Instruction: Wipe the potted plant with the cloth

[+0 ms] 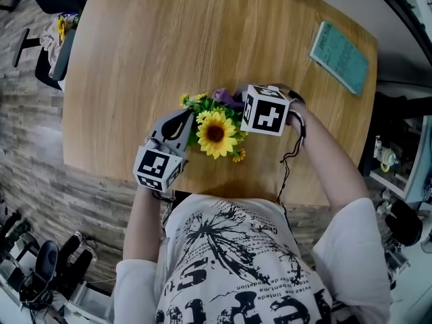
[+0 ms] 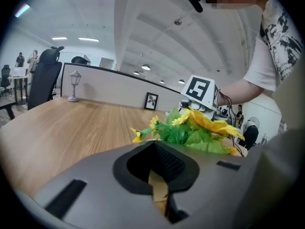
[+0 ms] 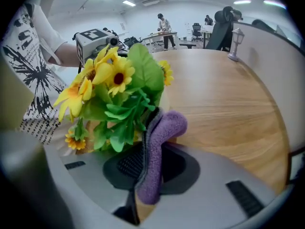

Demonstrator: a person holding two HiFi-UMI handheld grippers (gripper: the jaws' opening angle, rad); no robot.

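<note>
Right claw (image 3: 151, 168) is clamped on a purple fleecy cloth (image 3: 159, 142); the cloth's folded end sticks up past the tips and is pressed against the green leaves of the potted artificial sunflower plant (image 3: 116, 99). Left claw (image 2: 155, 168) is pressed together with nothing pinched, and is held just beside the foliage (image 2: 190, 132) on the opposite side.

In the head view the plant (image 1: 214, 132) is seen between both claws on the round wooden tabletop (image 1: 169, 46), near the edge closest to the person. The pot itself is mostly hidden under flowers. A teal book (image 1: 339, 57) lies well apart, by the far right edge.

Risks, as judged:
- The plant is not gripped by anything, so it could be tipped or slid toward the near edge by a firm wipe from the right.
- Only a narrow fold of cloth is pinched, so it could be dragged out by snagging on leaves.
- Petals or stems could be bent if the hard claw tips, not the cloth, are pushed in.
- The left claw (image 1: 181, 123) is shut, so little bracing is offered.
</note>
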